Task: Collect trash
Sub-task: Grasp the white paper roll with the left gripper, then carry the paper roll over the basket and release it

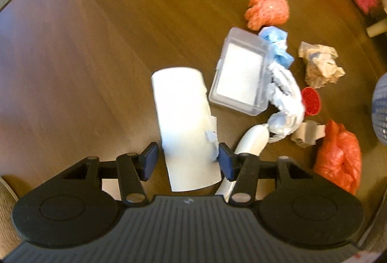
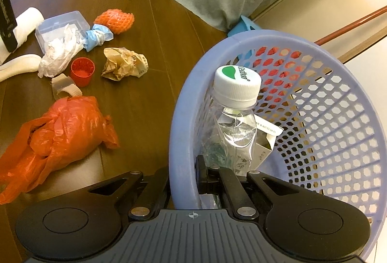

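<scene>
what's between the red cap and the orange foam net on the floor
The crumpled blue wrapper lies between the red cap and the orange foam net, clearest in the right wrist view.

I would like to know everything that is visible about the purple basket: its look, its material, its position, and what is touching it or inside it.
The purple basket looks like moulded plastic, round, with a smooth solid rim and walls pierced by rows of small holes. It is on the wooden floor, right of the scattered trash. The right gripper is shut on its near rim, one finger outside and one inside. Inside are a clear plastic bottle with a white cap, and a white carton beside it.
</scene>
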A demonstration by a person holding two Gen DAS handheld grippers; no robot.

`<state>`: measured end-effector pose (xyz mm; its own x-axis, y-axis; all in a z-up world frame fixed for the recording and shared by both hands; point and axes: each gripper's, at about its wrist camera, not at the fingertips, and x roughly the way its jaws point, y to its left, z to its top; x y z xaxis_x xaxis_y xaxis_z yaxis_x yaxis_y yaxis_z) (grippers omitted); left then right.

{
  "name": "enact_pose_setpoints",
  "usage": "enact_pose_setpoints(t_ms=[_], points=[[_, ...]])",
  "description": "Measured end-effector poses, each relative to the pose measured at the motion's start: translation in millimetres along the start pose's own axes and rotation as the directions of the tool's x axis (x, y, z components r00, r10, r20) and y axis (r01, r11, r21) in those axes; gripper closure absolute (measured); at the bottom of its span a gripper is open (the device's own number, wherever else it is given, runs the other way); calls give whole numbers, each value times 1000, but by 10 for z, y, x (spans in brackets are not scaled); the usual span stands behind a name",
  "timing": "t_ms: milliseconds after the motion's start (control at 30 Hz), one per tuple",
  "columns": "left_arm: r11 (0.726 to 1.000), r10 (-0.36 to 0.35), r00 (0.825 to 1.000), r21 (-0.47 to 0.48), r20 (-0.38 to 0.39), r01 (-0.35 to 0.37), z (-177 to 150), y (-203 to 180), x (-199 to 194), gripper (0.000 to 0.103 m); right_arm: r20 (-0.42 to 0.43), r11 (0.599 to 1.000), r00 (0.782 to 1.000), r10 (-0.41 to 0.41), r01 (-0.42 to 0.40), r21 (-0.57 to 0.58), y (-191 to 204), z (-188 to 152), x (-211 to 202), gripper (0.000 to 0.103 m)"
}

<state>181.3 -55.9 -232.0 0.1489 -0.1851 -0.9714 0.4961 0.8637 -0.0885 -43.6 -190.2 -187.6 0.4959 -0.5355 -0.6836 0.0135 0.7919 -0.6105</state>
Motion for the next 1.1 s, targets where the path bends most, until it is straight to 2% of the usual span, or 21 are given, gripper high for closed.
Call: enact_pose_setpoints(t_ms=[233, 333, 467, 567, 633, 700, 800, 1000, 1067, 1100], points=[[997, 41, 999, 70, 10, -41, -87, -79, 17, 58, 2, 1000, 1000, 5, -5, -8, 22, -22, 4, 103], [987, 60, 998, 148, -12, -57, -118, -97, -16, 58, -2, 1000, 1000, 7, -7, -9, 25, -18, 2, 103], [944, 108, 994, 315, -7, -100, -84, -141, -139, 59, -5, 1000, 1000, 7, -7, -11, 19, -8, 2, 103], [888, 140, 990, 441, 7, -129, 14, -169, -271, 59, -8, 1000, 1000, 7, -7, -22, 18, -22, -6, 103], [835, 152, 988, 533, 20, -139, 86, -210, -384, 59, -14, 1000, 1000, 10, -10, -28, 14, -36, -12, 103], [748, 167, 985, 645, 43, -155, 134, -281, -524, 59, -21, 999, 1000, 13, -14, -33, 11, -47, -18, 103], [638, 172, 983, 754, 59, -157, 173, -355, -722, 59, -27, 999, 999, 21, -22, -39, 1, -59, -33, 103], [467, 82, 991, 874, 103, -130, 255, -564, -1146, 59, -31, 997, 999, 43, -45, -55, 8, -46, -101, 103], [399, 47, 993, 910, 104, -115, 239, -677, -1245, 59, -29, 997, 998, 49, -50, -64, 17, -55, -126, 103], [354, 35, 994, 929, 106, -111, 215, -730, -1306, 59, -30, 996, 998, 51, -53, -67, 25, -56, -130, 103]])
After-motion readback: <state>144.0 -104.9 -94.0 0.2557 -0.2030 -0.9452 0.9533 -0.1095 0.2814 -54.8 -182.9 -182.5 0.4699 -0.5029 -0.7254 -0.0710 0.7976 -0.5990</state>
